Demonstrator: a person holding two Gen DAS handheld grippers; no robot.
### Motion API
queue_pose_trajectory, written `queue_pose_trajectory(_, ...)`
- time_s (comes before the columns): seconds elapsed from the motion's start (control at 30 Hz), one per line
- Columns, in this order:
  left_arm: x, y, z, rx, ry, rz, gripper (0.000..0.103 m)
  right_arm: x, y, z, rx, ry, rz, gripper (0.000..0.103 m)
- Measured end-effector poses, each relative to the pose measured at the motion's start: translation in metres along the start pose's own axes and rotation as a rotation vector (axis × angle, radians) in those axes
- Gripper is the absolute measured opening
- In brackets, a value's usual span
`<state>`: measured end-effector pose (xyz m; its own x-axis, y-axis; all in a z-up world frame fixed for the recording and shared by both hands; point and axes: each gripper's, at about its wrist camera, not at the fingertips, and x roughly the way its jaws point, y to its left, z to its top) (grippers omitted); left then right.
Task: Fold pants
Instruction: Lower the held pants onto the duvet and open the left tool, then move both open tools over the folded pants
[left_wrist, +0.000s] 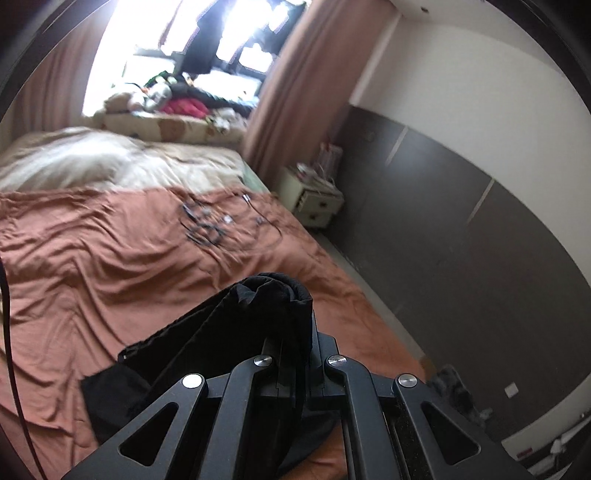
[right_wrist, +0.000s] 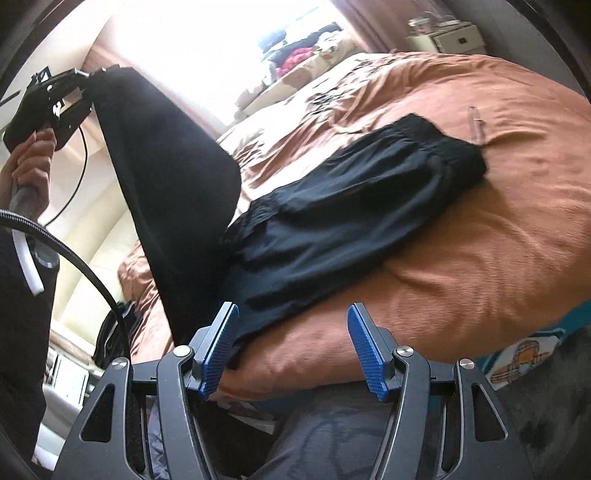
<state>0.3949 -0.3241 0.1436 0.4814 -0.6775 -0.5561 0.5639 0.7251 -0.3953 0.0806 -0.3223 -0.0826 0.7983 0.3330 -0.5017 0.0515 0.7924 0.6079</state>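
Pants (right_wrist: 332, 206) hang clamped in the left gripper (right_wrist: 86, 75); only the right view shows the right gripper (right_wrist: 291, 347) apart, empty.

Left gripper (right_wrist: 83, 75): seen from the right wrist view at upper left, raised high, jaws closed tight on a bunched end of the pants (right_wrist: 173, 177), which hang down from it. In its own view the left gripper (left_wrist: 291, 332) has its fingers pressed together with black cloth wrapped between and over the tips.

Left hand (right_wrist: 31, 162): fist wrapped around the gripper handle, knuckles toward the camera, dark sleeve below.

Right gripper (right_wrist: 291, 347): low, tilted downward, blue pads (right_wrist: 219, 347) standing well apart, nothing pinched between them.
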Motion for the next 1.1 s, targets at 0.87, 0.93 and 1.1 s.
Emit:
queue_pose_trajectory(0.87, 0.143, -0.039, -0.118, 0.012, 0.417, -0.267, 0.08, -0.037, -0.053, -0.002, 0.141, -0.041, -0.09, 0.08)
queue_pose_trajectory(0.93, 0.133, -0.028, -0.122, 0.001, 0.417, -0.253, 0.08, -0.034, -0.053, -0.001, 0.138, -0.038, -0.095, 0.08)
queue_pose_trajectory(1.1, 0.101, 0.008, -0.129, 0.011, 0.37, -0.153, 0.08, -0.027, -0.046, 0.005, 0.111, -0.034, -0.09, 0.08)
